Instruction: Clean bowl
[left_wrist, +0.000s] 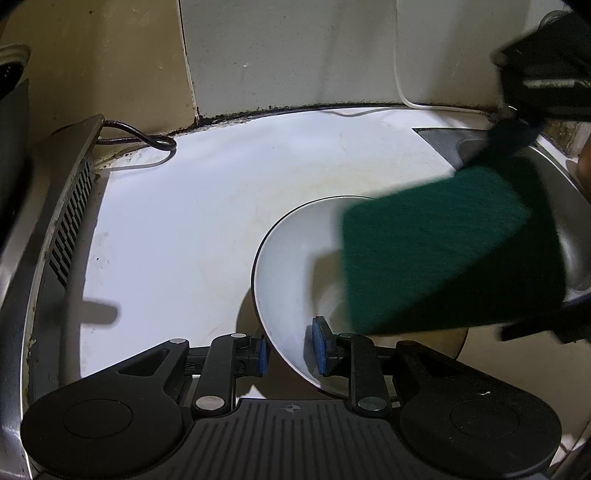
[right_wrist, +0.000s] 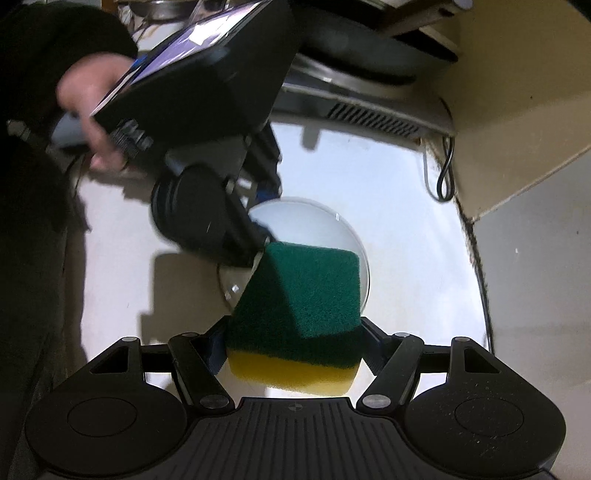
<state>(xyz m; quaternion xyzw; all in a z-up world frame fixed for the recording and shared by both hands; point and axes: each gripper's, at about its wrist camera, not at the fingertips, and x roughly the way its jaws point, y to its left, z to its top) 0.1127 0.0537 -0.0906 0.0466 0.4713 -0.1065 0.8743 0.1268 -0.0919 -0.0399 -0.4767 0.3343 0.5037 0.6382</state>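
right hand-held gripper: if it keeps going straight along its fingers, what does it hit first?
Likely the white bowl. The right hand-held gripper is clamped on the sponge, whose green face leads and would press into the bowl's inside; whether it touches already is unclear.

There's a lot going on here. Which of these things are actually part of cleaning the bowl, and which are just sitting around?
Part of the job:
- white bowl, its rim between the left gripper fingers
- green and yellow sponge, held by the right gripper over the bowl

Just lying about:
- black cable looped by the wall
- metal appliance with vent slots
- white countertop
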